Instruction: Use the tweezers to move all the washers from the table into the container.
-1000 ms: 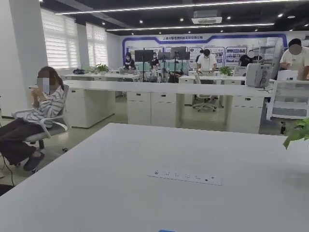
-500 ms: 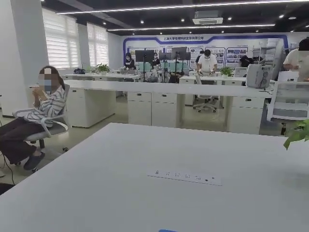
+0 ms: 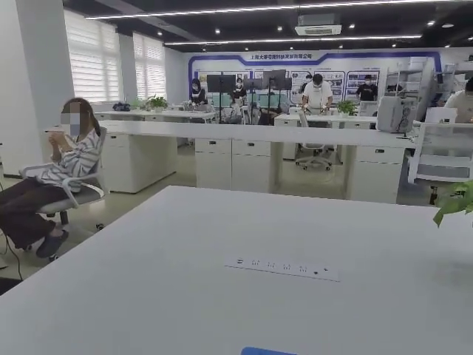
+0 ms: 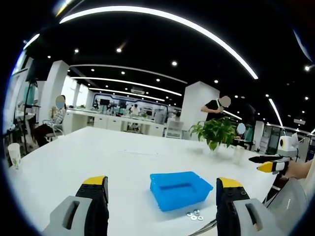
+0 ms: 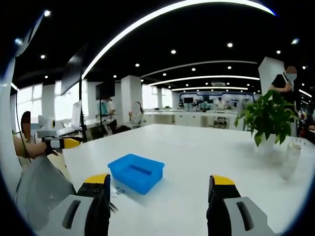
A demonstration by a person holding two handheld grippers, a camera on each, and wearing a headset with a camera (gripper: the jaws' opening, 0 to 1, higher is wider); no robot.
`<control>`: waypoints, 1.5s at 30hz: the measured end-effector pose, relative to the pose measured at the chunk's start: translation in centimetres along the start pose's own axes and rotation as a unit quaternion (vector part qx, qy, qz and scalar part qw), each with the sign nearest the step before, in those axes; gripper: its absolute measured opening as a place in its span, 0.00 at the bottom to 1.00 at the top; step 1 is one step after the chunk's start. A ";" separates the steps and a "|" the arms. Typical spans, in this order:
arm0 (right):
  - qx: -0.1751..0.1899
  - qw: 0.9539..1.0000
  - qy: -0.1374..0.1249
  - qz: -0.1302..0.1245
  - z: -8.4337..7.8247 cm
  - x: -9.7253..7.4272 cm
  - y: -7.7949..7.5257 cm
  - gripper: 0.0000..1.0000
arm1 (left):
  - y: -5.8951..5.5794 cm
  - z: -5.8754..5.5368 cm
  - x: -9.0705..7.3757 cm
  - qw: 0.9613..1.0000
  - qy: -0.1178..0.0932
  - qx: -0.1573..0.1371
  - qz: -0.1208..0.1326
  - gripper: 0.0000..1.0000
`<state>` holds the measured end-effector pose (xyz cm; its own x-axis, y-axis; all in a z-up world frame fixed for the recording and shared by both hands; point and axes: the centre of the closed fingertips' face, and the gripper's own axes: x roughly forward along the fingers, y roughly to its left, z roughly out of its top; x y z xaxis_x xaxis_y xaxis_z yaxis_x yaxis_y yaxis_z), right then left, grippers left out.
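A blue container (image 4: pixel 179 189) sits on the white table (image 4: pixel 98 157), with several small washers (image 4: pixel 194 215) lying just in front of it. My left gripper (image 4: pixel 161 182) is open and held short of the container, with nothing between its jaws. From the other side, the same container (image 5: pixel 136 172) and washers (image 5: pixel 117 191) lie ahead and to the left of my right gripper (image 5: pixel 160 179), which is open and empty. A thin dark tip (image 5: pixel 112 207), possibly the tweezers, lies by the washers. A sliver of the container (image 3: pixel 267 351) peeks in at the head view's bottom edge.
A potted plant (image 5: pixel 268 115) and a clear glass (image 5: pixel 290 160) stand on the table's far side. A paper cup (image 4: pixel 15 155) sits near a table edge. A power strip (image 3: pixel 283 269) is set into the tabletop. A person (image 3: pixel 55 185) sits on a chair to the left.
The head camera has tipped slightly, so a little more of the blue container shows at the bottom. Nothing on the table has moved.
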<state>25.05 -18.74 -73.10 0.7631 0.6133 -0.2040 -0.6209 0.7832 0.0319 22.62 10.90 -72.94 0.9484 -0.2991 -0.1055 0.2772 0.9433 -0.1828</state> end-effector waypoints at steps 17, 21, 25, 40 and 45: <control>0.004 1.000 -0.006 -0.006 0.1 0.0 -0.1 0.79 | -0.1 -0.2 0.1 1.000 0.004 -0.004 -0.005 0.92; 0.005 1.000 -0.006 -0.006 0.1 0.0 -0.1 0.79 | -0.2 -0.2 0.2 1.000 0.006 -0.004 -0.006 0.92; 0.007 1.000 -0.005 -0.004 0.1 0.0 -0.1 0.79 | -0.2 -0.3 0.2 1.000 0.008 -0.003 -0.005 0.92; -0.017 0.992 0.109 0.054 -2.7 0.7 2.0 0.57 | -4.1 -4.4 0.3 0.975 0.175 0.055 -0.129 0.67; -0.058 0.977 0.146 0.142 -3.8 2.8 6.2 0.32 | -5.9 -5.8 0.5 0.944 0.241 0.106 -0.200 0.44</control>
<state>22.70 -12.55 -77.20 0.4833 0.7361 -0.4740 -0.8295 0.5581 0.0210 20.61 4.34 -77.58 0.5949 -0.6207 -0.5107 0.6719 0.7328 -0.1080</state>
